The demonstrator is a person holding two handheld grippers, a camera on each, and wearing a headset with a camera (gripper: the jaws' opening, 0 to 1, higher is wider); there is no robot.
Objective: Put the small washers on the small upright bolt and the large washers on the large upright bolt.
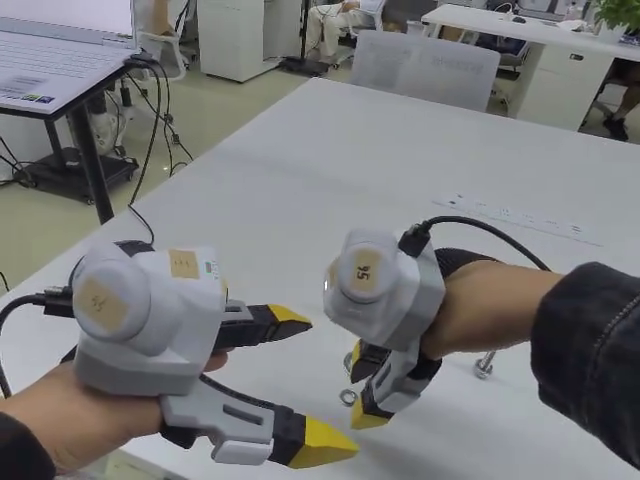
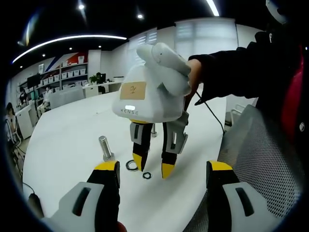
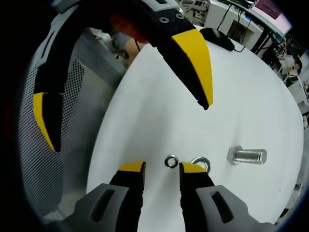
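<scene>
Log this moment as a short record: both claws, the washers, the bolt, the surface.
Table: white
Right claw: open, tips pointing down
Left claw: open, empty, aimed toward right claw
Small washer: flat on table, just ahead of right claw tips
Large washer: flat, beside small washer
Bolt: upright, no washer on it

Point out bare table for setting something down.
Bare: the broad far table, up to the chair. Crowded: the near edge, where two washers and an upright bolt sit at the right tongs, with the left tongs close by.

Left tool (image 1: 322, 383) spread wide, right tool (image 1: 358, 392) down, ajar
</scene>
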